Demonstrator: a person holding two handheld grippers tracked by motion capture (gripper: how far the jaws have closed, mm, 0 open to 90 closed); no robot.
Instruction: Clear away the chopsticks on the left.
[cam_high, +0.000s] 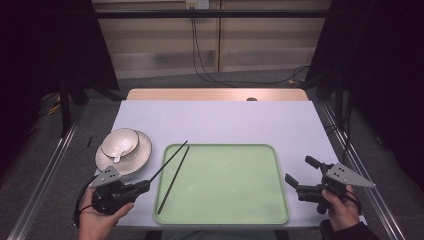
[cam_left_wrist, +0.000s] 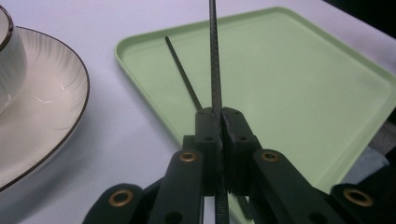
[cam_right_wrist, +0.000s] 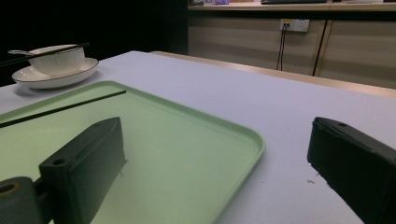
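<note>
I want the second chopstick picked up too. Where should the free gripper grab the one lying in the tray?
Grip the chopstick mid-shaft from straight above with the open right gripper, fingers straddling it crosswise: it lies flat and thin on the tray floor, leaving no room beneath.

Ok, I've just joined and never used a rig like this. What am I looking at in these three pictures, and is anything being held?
No robot arm here: a person holds a hand-held gripper in each hand. The high view looks down on the table. The other two come from cameras riding on each gripper, looking along its black jaws. On the table lie a green tray and, to its left, a white bowl with a spoon in it, set on a plate. The left gripper is shut on one black chopstick; a second chopstick lies on the tray. The right gripper is open and holds nothing.
</note>
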